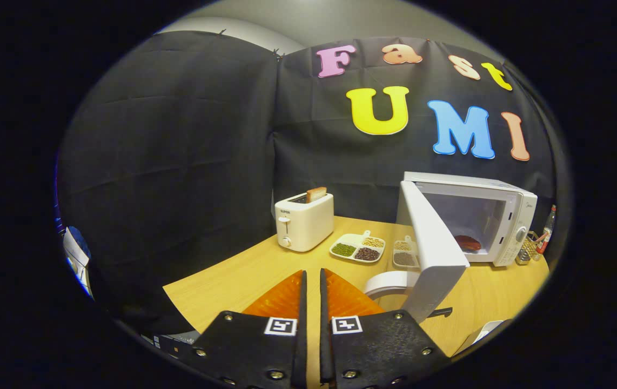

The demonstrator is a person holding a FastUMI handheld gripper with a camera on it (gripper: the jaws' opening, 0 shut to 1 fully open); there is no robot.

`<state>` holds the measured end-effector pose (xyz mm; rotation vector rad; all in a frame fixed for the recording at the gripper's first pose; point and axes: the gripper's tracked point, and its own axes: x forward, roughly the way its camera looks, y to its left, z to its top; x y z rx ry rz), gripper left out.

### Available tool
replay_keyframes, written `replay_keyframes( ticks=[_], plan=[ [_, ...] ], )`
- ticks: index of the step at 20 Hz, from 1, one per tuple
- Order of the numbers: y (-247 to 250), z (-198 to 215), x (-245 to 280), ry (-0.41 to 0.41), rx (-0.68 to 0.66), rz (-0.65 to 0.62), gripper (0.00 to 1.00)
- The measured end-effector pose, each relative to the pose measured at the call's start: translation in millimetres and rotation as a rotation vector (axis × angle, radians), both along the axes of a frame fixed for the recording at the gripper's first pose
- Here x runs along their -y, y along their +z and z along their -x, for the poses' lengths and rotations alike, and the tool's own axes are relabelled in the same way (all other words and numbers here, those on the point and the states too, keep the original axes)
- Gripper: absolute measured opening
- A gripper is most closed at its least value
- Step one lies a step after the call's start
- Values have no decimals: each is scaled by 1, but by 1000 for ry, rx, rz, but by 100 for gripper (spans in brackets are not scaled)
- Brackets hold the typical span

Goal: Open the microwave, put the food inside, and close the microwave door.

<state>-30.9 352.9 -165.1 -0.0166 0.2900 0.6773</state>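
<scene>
While the microwave (pixel 470 221) stands on the tabletop (pixel 243 270) with its door (pixel 433 248) swung open, the food (pixel 468 242) lies inside it; the gripper (pixel 312 281), left of the door, holds nothing, jaws nearly closed.

Counted on the wooden table (pixel 233 275): one white microwave (pixel 495 216), door (pixel 431 249) open; one red food item (pixel 468 242) inside. One white toaster (pixel 304 221) with one bread slice (pixel 316 194). Two divided trays of beans: one (pixel 357 248), another (pixel 404 254). One white plate (pixel 389 282). One gripper (pixel 312 286), two fingers nearly together, nothing between.
</scene>
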Motion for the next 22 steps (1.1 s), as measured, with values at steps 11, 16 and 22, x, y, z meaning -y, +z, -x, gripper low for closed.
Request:
replay_keyframes(
  ticks=[11,16,22],
  plan=[
    [-21,-20,50,-37,-66,75,1],
    [-22,-42,96,-101,-73,92,1],
    [-17,-74,142,-179,-87,84,1]
  ],
)
